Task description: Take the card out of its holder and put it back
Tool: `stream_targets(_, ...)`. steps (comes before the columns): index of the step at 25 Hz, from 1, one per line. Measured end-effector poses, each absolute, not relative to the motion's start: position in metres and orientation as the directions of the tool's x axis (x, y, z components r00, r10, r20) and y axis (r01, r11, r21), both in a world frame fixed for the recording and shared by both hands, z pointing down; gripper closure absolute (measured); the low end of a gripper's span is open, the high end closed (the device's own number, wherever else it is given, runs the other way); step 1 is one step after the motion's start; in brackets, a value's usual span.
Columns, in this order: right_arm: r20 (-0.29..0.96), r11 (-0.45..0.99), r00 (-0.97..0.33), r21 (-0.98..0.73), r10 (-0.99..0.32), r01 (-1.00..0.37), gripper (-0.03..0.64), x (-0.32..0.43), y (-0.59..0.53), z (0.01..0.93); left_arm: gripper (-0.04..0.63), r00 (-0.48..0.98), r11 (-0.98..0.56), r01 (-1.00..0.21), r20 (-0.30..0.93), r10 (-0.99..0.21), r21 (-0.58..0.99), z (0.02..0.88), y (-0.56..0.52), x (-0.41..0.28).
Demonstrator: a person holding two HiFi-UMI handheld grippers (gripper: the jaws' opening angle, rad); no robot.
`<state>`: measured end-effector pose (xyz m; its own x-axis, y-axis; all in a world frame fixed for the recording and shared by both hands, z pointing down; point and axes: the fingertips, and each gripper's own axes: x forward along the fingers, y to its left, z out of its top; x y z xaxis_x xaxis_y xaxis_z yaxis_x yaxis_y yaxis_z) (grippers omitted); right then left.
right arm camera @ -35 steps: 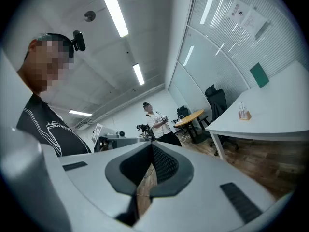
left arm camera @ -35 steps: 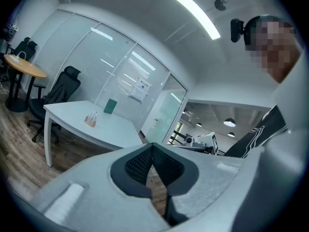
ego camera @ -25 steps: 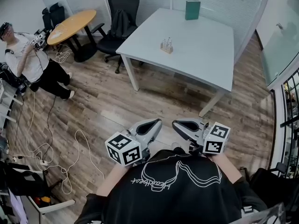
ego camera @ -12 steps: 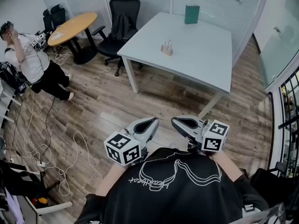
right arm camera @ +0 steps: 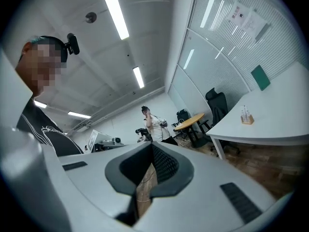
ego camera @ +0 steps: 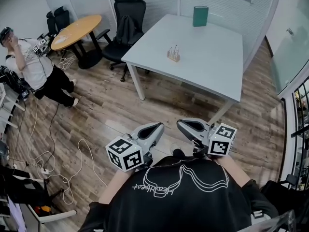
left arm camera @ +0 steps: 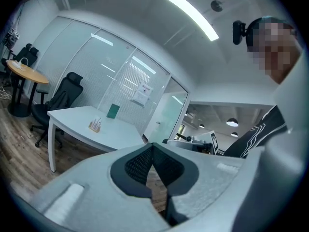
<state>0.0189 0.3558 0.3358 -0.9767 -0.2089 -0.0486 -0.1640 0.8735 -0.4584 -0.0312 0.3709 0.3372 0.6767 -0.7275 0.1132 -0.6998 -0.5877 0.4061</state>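
2 grippers, both empty. The left gripper (ego camera: 161, 126) and right gripper (ego camera: 180, 125) sit near our chest. On each, the jaws are fully together, pad against pad, with nothing between them. In both gripper views only the floor (ego camera: 120, 110) shows through the slot below the pads.

The holder (ego camera: 173, 55) is well apart from us, on the white tabletop (ego camera: 212, 62) towards its left side. The card (ego camera: 172, 49) looks upright in it, though it's too small here to be sure. A green box (ego camera: 200, 16) stands at the far edge, clear of the holder.

Step in hand, as we read it, is the approach: the task hasn't started.

How to do it well:
- Walk up to the near long edge so the holder is square in front of us, between both grippers.
- Open 1 set of jaws before reaching in, not over the holder.
- Use the other gripper to steady the holder's base; it looks light and would probably lift with the card.
- Pinch the card's top edge and pull straight up along the slot.
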Motion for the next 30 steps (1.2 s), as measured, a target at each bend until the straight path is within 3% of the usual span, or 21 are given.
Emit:
stream_targets(18, -0.075, 0.858, -0.978, -0.497, -0.193, -0.131, 0.609, 0.035, 0.132, 0.333, 0.583, 0.621, -0.529, -0.752, 0.153, -0.769, 0.392, 0.334, 0.152, -0.026)
stream_targets(30, -0.075, 0.859, -0.966, -0.478, -0.247, -0.182, 0.609, 0.060, 0.045, 0.337, 0.583, 0.633, -0.541, -0.744, 0.156, -0.758, 0.391, 0.333, 0.068, -0.008)
